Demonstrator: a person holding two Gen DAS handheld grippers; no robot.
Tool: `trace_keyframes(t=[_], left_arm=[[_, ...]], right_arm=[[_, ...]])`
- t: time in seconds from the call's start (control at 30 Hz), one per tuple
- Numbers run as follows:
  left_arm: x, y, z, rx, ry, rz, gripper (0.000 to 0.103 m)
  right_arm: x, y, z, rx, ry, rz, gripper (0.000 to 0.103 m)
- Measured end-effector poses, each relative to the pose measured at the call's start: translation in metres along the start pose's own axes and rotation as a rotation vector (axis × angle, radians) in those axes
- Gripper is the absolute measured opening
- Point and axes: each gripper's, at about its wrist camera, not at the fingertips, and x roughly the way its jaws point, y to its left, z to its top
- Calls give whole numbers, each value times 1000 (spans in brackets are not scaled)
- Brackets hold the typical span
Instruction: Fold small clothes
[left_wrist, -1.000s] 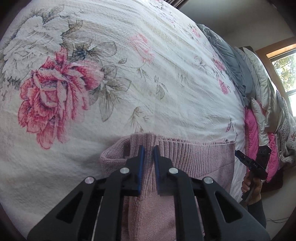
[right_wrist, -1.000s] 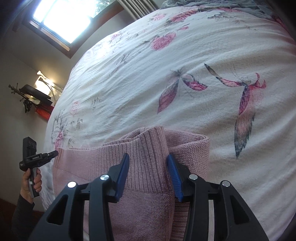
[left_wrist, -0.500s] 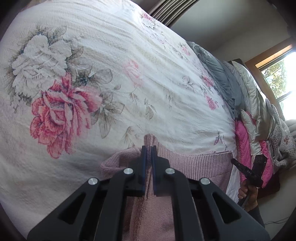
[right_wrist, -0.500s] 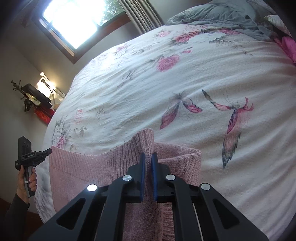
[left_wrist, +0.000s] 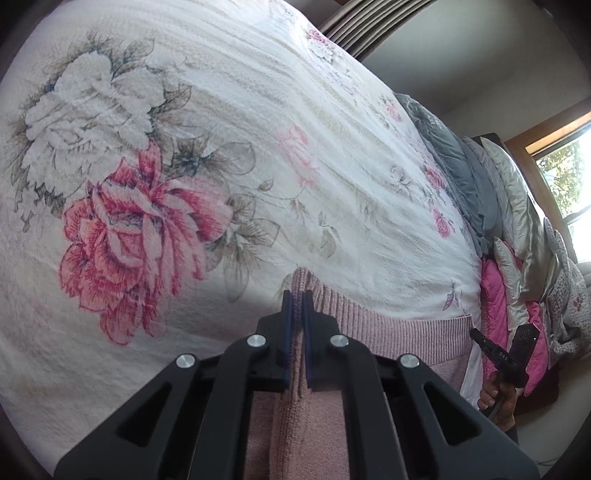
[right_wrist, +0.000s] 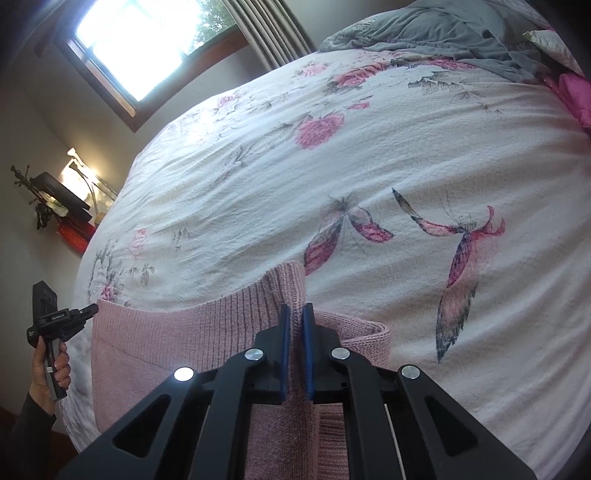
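Garment: pink knit sweater (left_wrist: 399, 332), lying at the near edge of the floral bedspread (left_wrist: 258, 147).
Left gripper (left_wrist: 296, 306): jaws pinched on the ribbed hem.
Right gripper (right_wrist: 296, 321): jaws nearly closed, pinching the hem's other corner.
Handling: likely soft, light, stretchy; best held by the thick ribbing.

Both the left gripper (left_wrist: 296, 295) and right gripper (right_wrist: 296, 308) are pinching nearly closed, each gripped by a hand (right_wrist: 50, 373).
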Motion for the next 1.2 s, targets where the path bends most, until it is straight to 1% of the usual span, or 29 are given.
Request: trace_keyframes(t=[0.13,0.33,0.4,0.43,0.47,0.5,0.53,0.57,0.63,0.67,0.73,0.8,0.83,0.87,0.9,0.93,0.97,1.03,1.07,1.1,1.17,1.2], left_arm=[[18,17,1,-23,27,21,3],[29,27,-1,-27,42,11,4],[31,29,-3,-31,54,7,5],[29,28,-4,-24,52,10,7],[24,25,-5,-13,39,21,9],[15,21,-8,0,12,34,13],[2,15,-10,18,-18,28,15],[-11,9,-14,34,-39,-12,18],[-32,-5,-24,76,-53,-89,20],[-37,-12,-30,99,-41,-121,20],[-32,-21,-40,119,11,-171,20],[-13,-20,-47,116,61,-130,20],[-1,-14,-49,108,85,-88,17],[9,-6,-50,93,98,-39,2],[16,4,-51,71,102,-14,1],[19,14,-51,43,100,-33,1],[18,20,-51,27,96,-46,1],[8,12,-53,49,90,-13,0],[-1,4,-55,77,82,-8,2],[-14,-5,-60,105,68,-36,3],[-41,-24,-82,160,55,-177,7],[-49,-29,-97,184,54,-210,10]], right_arm=[[15,-12,-1,25,13,-18,6],[32,-28,-8,70,27,-20,6],[39,-31,-13,73,36,-22,7],[41,-31,-14,75,40,-16,7],[40,-32,-15,81,36,-10,11],[34,-31,-15,94,26,9,18],[26,-29,-15,103,10,28,21],[13,-25,-15,97,-19,39,21],[-11,-17,-19,94,-72,95,21],[-18,-13,-22,89,-79,123,21],[-21,-1,-29,57,-52,156,21],[-8,5,-38,39,8,161,21],[-1,5,-43,41,32,151,21],[6,2,-47,49,53,138,21],[13,-2,-52,56,71,115,16],[19,-8,-56,59,81,85,10],[23,-16,-59,63,89,63,0],[20,-25,-63,109,99,88,0],[12,-21,-63,111,90,92,4],[2,-11,-65,87,74,112,5],[-17,9,-75,63,56,225,6],[-22,20,-83,52,63,274,6]])
